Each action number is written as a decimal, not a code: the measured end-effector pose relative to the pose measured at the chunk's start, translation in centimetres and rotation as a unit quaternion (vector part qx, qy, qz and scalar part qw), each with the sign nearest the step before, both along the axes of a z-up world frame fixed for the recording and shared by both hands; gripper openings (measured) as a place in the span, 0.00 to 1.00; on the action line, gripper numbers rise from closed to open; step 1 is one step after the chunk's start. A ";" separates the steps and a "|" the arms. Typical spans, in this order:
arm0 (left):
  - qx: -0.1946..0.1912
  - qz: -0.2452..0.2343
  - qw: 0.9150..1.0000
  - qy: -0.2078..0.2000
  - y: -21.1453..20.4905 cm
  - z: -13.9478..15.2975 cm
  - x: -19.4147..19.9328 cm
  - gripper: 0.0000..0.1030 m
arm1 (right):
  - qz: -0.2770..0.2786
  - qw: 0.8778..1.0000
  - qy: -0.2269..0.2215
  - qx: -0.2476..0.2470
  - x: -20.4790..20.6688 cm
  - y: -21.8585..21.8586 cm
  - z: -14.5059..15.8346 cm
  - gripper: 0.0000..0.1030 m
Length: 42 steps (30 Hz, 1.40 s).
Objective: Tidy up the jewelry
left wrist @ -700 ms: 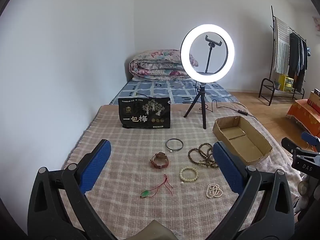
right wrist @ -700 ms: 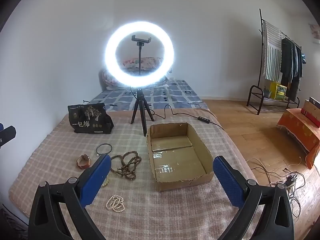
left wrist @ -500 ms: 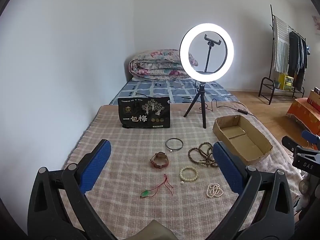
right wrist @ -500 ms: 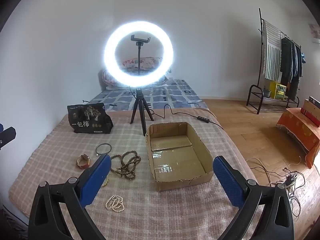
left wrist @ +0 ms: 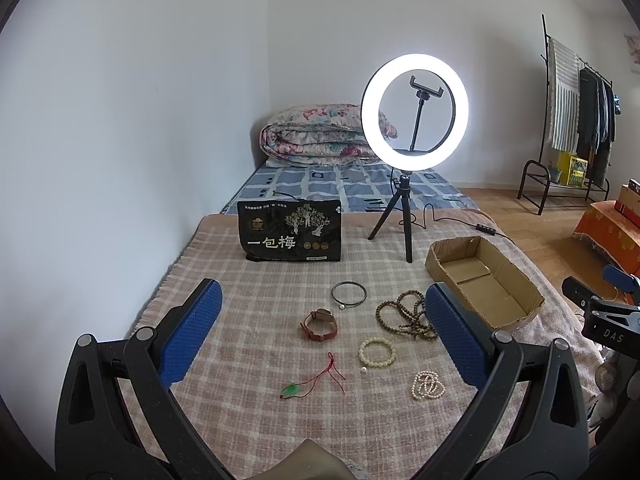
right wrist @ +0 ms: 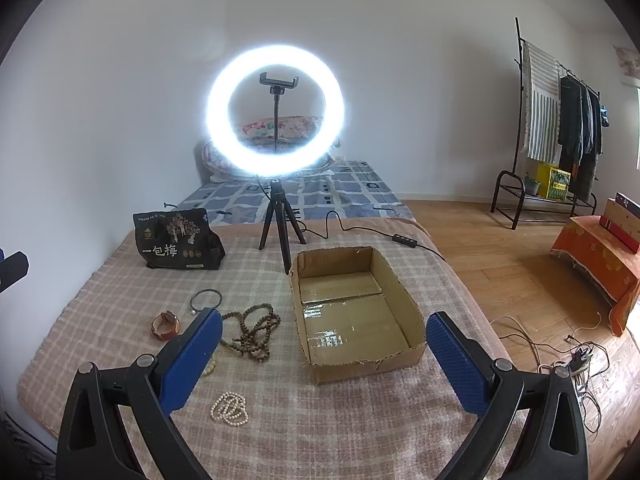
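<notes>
Several pieces of jewelry lie on the checked blanket (left wrist: 248, 300): a black bangle (left wrist: 349, 293), a brown watch (left wrist: 319, 323), wooden prayer beads (left wrist: 404, 314), a cream bead bracelet (left wrist: 377, 353), a pearl strand (left wrist: 428, 386) and a green pendant on red cord (left wrist: 314, 382). An open cardboard box (right wrist: 356, 312) stands right of them. My left gripper (left wrist: 320, 328) hovers open above the jewelry, nothing between its fingers. My right gripper (right wrist: 324, 344) is open too, over the box's near end, with the beads (right wrist: 252, 330) and pearls (right wrist: 230, 408) to its left.
A lit ring light on a tripod (left wrist: 414, 114) stands behind the jewelry, its cable (right wrist: 360, 230) trailing right. A black snack bag (left wrist: 290, 236) stands at the back left. The blanket's edge drops to a wooden floor (right wrist: 500, 264) on the right, with loose cables (right wrist: 560, 356).
</notes>
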<state>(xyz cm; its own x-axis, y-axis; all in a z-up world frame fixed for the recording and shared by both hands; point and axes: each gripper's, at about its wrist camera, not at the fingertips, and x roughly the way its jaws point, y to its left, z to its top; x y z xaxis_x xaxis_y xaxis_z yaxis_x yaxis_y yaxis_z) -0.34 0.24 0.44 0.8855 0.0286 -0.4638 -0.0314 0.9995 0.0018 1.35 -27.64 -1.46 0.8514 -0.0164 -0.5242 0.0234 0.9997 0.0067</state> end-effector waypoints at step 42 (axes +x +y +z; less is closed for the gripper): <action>0.001 -0.001 1.000 -0.005 -0.1 0.0 -0.1 1.00 | 0.002 1.000 0.006 0.002 -0.1 0.0 -0.6 1.00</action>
